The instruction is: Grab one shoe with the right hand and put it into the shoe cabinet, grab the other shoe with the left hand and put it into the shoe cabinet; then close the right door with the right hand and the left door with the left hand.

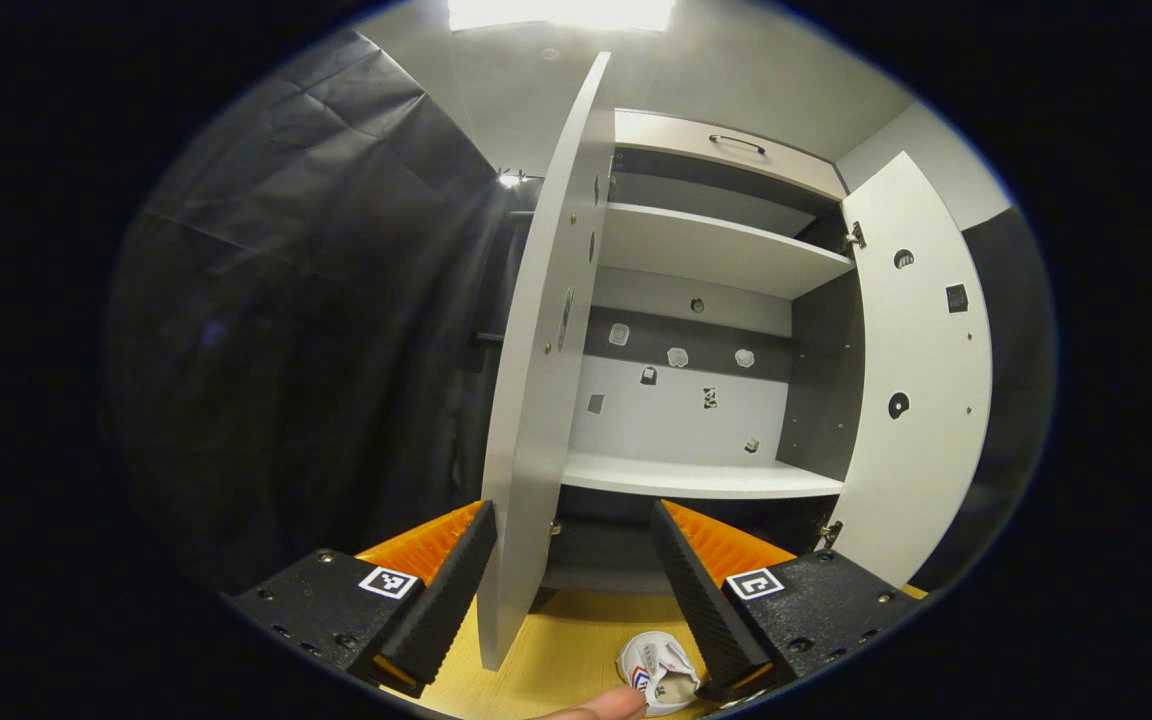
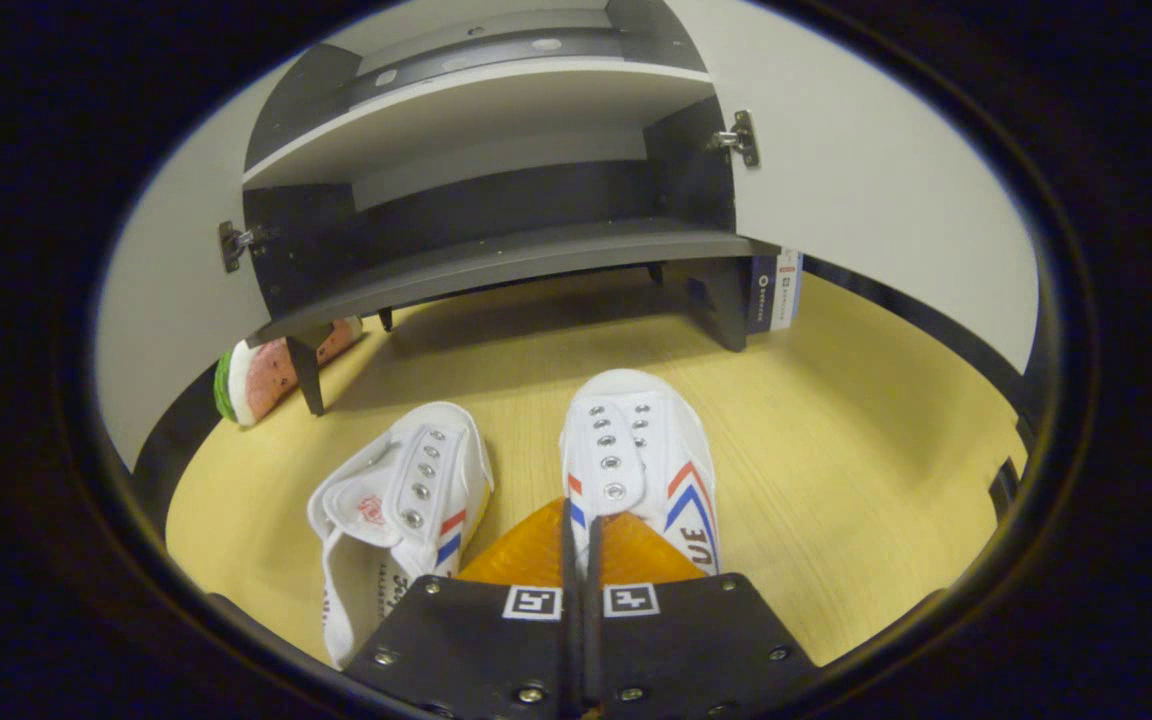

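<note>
While jaws pinch right shoe [image 2: 636,470], left shoe [image 2: 406,490] beside

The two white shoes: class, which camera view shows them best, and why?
The right gripper view: both white shoes lie side by side, uppers facing the camera, on the wooden floor before the open shoe cabinet. The left gripper view catches just part of one shoe at its bottom edge.

We see two white canvas shoes [image 2: 516,490] with metal eyelets on a pale wood-grain surface [image 2: 836,470]. The cabinet [image 1: 706,250] looks like smooth matt laminate board, with small shiny metal hinges [image 2: 736,138].
</note>
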Motion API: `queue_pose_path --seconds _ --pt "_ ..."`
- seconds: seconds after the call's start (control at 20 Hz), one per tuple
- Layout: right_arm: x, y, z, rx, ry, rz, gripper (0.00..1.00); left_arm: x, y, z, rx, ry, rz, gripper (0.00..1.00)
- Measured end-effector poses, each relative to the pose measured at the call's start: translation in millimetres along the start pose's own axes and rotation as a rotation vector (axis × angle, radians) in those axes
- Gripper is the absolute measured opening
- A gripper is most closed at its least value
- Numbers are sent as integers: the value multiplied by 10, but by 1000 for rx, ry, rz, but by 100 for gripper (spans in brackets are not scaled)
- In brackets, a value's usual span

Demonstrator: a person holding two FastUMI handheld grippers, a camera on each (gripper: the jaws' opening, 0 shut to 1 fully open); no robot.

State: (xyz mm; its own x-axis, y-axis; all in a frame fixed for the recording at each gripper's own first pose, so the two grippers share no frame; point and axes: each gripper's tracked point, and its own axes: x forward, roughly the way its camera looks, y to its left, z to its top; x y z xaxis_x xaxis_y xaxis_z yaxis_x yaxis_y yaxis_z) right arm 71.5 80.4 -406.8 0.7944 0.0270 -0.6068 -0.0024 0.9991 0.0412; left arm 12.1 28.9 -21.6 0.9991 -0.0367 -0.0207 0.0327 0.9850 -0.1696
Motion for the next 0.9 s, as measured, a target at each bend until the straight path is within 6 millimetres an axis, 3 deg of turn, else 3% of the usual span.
queue_pose_path --seconds 0.25,0.45,0.9 --pt "-201 -117 197 -40 -129 -5 0 -24 -15 7 7 1 -16 96" --pt "-537 -83 452 -66 -217 46 1 -48 -48 -13 2 7 -28 96" --pt "-1532 217 1444 -148 -412 135 1 -119 -65 -87 8 31 -59 96"
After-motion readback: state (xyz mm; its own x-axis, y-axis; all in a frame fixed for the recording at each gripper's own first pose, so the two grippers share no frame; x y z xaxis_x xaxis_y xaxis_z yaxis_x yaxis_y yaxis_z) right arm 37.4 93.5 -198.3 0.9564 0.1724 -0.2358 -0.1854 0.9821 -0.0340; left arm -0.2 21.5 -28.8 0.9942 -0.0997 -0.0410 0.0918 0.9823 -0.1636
